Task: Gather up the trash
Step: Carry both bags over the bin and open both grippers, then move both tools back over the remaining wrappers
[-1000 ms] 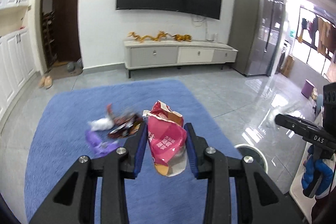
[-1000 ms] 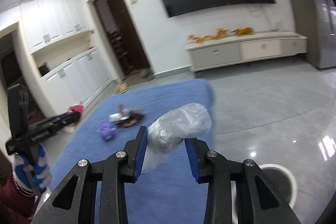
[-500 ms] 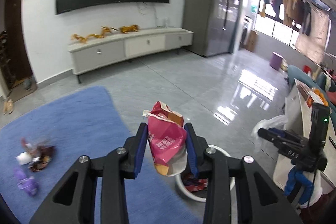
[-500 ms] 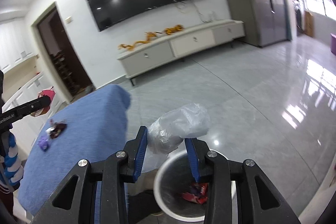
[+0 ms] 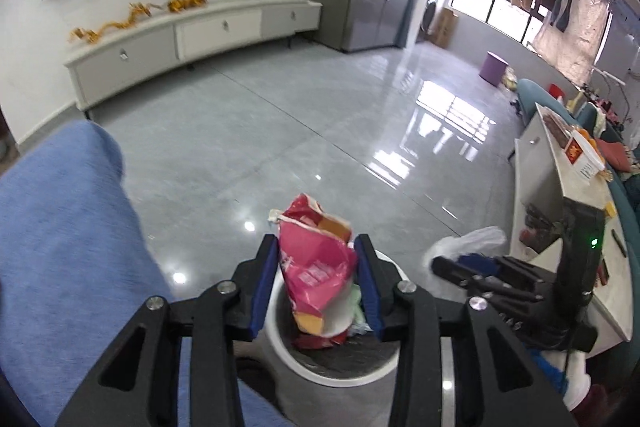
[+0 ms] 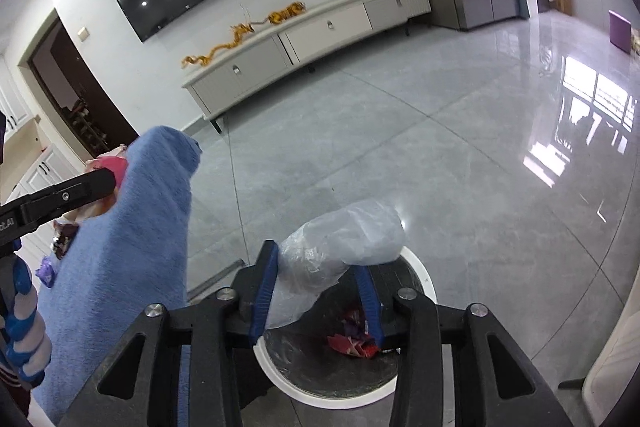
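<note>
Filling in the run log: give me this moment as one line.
left hand-held gripper: shut on pink snack bag | right hand-held gripper: shut on clear plastic bag | both over white bin | release not yet done

Left gripper (image 5: 317, 283): you hold it level and pointed forward, its blue-padded jaws pressed in from both sides on the load between them.
Right gripper (image 6: 316, 287): your jaws are clamped the same way, tips tilted slightly down.
Spacing: your two grippers sit side by side, near each other, not touching.
Left hand (image 6: 22, 331): wrapped round the handle in a blue-and-white glove.
</note>
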Motion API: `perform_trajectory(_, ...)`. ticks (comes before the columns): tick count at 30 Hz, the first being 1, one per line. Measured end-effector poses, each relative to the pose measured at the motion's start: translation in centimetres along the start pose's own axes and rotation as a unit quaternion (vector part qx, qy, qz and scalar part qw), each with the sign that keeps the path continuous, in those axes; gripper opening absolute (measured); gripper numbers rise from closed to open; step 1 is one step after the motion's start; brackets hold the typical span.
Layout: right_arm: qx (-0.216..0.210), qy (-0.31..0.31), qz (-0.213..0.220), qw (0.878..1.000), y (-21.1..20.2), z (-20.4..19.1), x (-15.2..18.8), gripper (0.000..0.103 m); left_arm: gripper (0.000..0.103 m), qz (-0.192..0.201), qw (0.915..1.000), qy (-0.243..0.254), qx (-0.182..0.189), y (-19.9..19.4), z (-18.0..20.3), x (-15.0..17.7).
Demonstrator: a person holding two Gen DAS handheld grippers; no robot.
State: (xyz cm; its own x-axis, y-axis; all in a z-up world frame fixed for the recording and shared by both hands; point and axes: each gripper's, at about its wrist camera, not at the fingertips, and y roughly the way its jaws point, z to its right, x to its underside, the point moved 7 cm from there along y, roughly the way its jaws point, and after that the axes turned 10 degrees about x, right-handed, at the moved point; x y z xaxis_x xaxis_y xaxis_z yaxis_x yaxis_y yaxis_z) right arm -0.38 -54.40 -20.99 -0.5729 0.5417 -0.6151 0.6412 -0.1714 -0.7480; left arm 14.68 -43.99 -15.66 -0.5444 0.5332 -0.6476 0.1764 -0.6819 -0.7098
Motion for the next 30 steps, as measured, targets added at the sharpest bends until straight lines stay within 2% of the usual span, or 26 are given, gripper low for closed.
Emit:
perform_trajectory(1,0.001,0.001,-0.004,1.0,0.3,-0.2,0.1,0.043,0.05,-0.005,1.0,-0.002,0.007,0.6,0.2,0.1)
perform_trajectory(2,0.003,0.002,-0.009,1.0,0.6,-0.4,0.3,0.049,0.059,-0.006,0.9999,-0.004,0.011,1.1,0.4,0.1)
perform_trajectory(3,0.005,0.001,-0.012,1.0,0.7,-0.3,0.5,0.051,0.063,-0.005,0.9999,-0.004,0.015,1.4,0.4,0.2)
perform_trajectory(5,0.01,0.001,-0.016,1.0,0.9,-0.1,0.8,0.055,0.064,-0.009,0.9997,-0.004,0.024,1.8,0.8,0.3)
perform_trajectory(9,0.015,0.006,-0.02,1.0,0.9,0.5,0.8,0.056,0.064,-0.015,0.9996,-0.001,0.024,1.9,0.9,0.4)
perform_trajectory(14,0.017,0.007,-0.014,1.0,-0.1,0.5,0.7,0.056,0.064,-0.005,0.9999,0.011,0.009,1.0,1.2,0.7)
perform_trajectory(30,0.032,-0.001,0.038,0.999,-6.1,-1.4,-1.5,0.056,0.065,0.073,0.9955,0.036,-0.049,-6.9,0.7,0.6)
